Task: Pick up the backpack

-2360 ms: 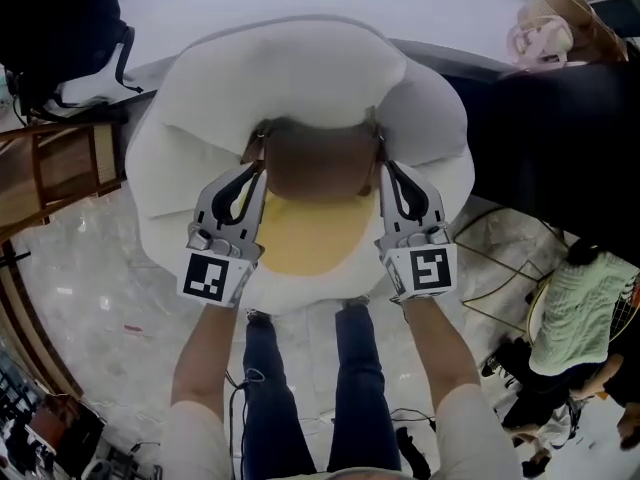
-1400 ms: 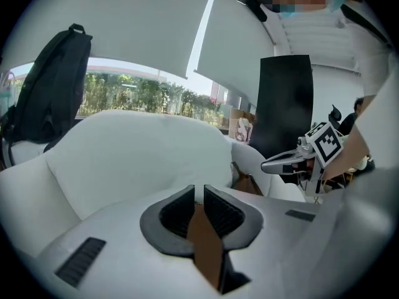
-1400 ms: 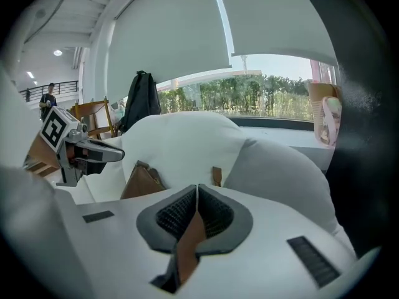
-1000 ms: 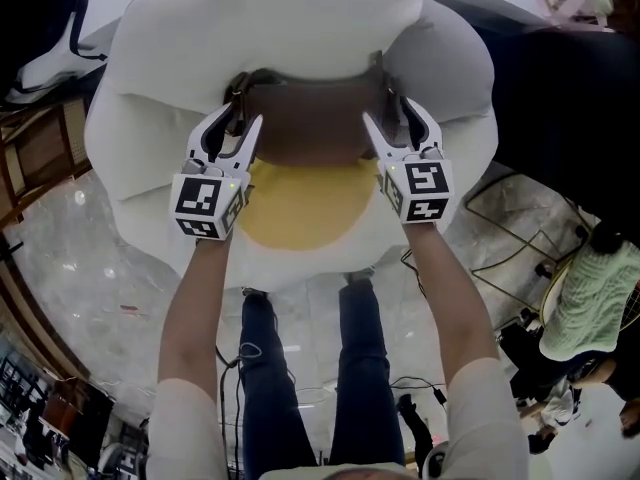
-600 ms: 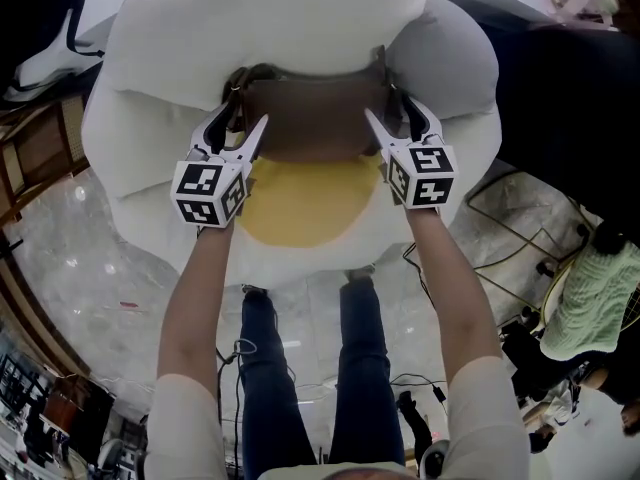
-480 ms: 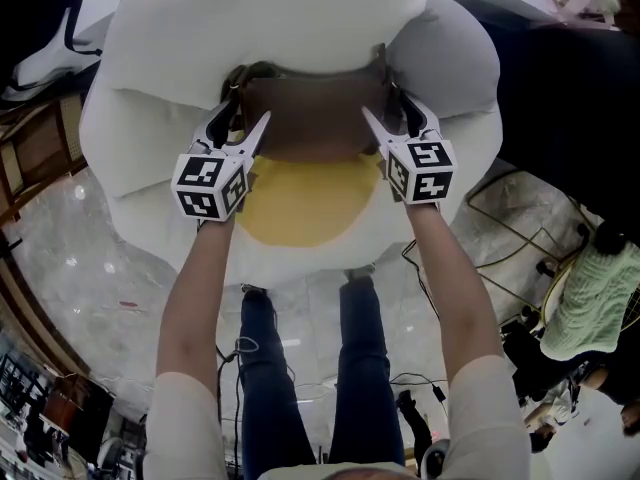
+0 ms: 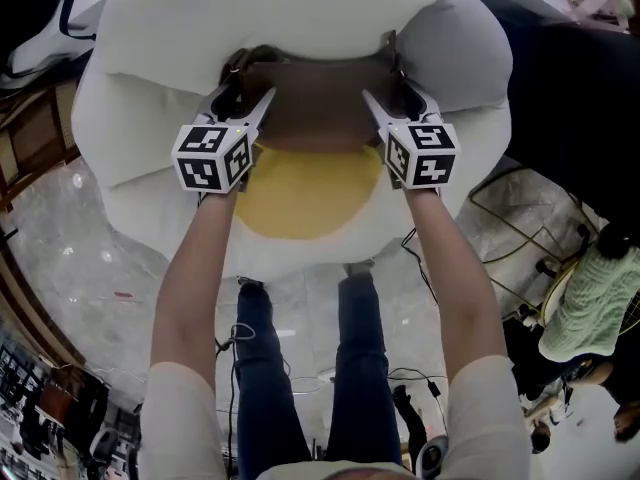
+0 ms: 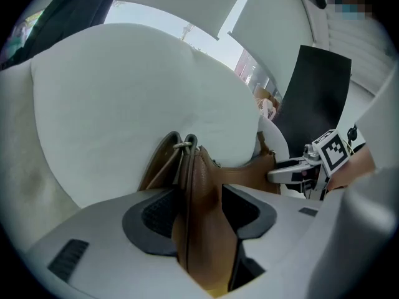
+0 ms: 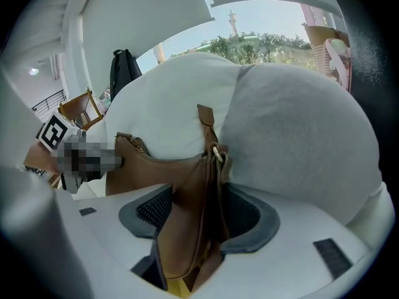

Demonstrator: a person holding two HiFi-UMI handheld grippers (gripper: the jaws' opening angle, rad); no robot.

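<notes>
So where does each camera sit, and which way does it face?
Head view: on the person's head, looking steeply down at a brown bag on a white cushion; shows forearms, legs, left gripper and right gripper.
Left gripper view: rides the left gripper, looking along its jaws, just opened, astride one bag end; right gripper shows beyond.
Right gripper view: rides the right gripper; its jaws, opened then eased in slightly, stand apart astride the other end.
Shared: all show bag and cushion.
</notes>
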